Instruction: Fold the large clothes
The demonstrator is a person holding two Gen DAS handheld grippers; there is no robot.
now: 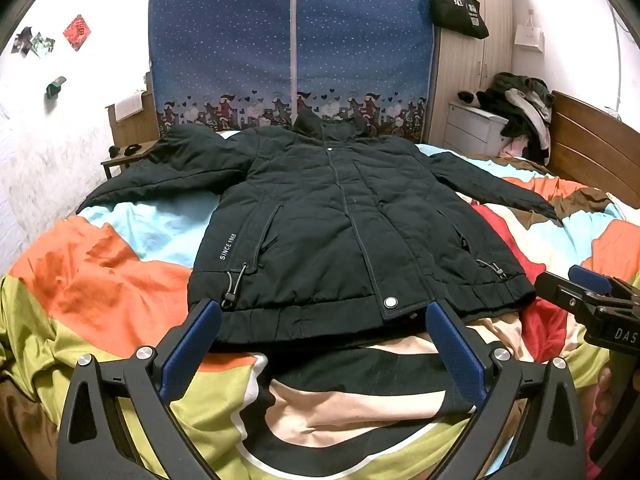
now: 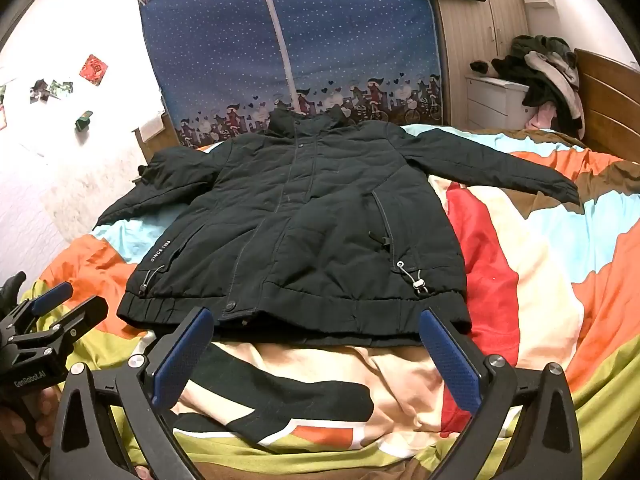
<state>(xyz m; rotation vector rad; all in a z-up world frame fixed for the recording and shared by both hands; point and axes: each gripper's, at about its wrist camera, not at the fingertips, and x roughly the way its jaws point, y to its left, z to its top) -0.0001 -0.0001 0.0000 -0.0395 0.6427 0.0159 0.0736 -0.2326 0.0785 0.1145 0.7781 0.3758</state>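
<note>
A dark padded jacket lies flat, front up, in the middle of a bed covered by a bright patchwork quilt. Its long axis runs away from the person: hem at the near edge, collar toward the far edge, sleeves spread toward both sides. The left gripper and right gripper both hover just short of the hem, jaws spread wide, holding nothing. Neither looks clearly nearer.
</note>
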